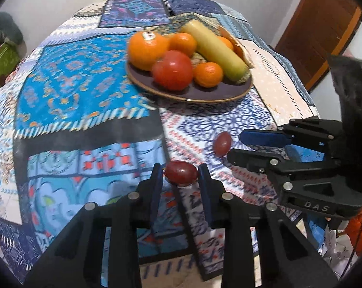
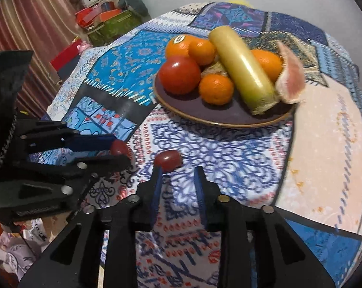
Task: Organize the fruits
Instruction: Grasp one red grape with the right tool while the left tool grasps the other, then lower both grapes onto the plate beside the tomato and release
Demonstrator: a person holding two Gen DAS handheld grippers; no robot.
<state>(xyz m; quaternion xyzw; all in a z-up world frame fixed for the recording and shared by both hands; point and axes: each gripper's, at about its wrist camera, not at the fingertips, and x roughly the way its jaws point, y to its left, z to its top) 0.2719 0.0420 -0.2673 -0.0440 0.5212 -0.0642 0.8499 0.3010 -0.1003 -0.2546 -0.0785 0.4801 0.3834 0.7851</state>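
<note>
A red grape (image 1: pixel 181 173) is pinched between the pads of my left gripper (image 1: pixel 179 170), which is shut on it near the table's front. From the right wrist view the same grape (image 2: pixel 118 147) shows between the tips of that left gripper (image 2: pixel 121 150). A second red grape (image 2: pixel 167 159) lies on the cloth, touching the left fingertip of my right gripper (image 2: pixel 177 170). That gripper is open with nothing between its pads. The left wrist view shows this grape (image 1: pixel 221 144) just past the tips of the right gripper (image 1: pixel 233 146). A dark plate (image 1: pixel 193 98) behind them holds fruit.
The plate (image 2: pixel 229 123) carries several oranges (image 2: pixel 215 88), a red round fruit (image 2: pixel 179 74), a long yellow-green stalk (image 2: pixel 243 69) and a pink citrus wedge (image 2: pixel 290 76). A patterned cloth (image 2: pixel 229 163) covers the round table. Boxes (image 2: pixel 109 21) stand beyond its far left edge.
</note>
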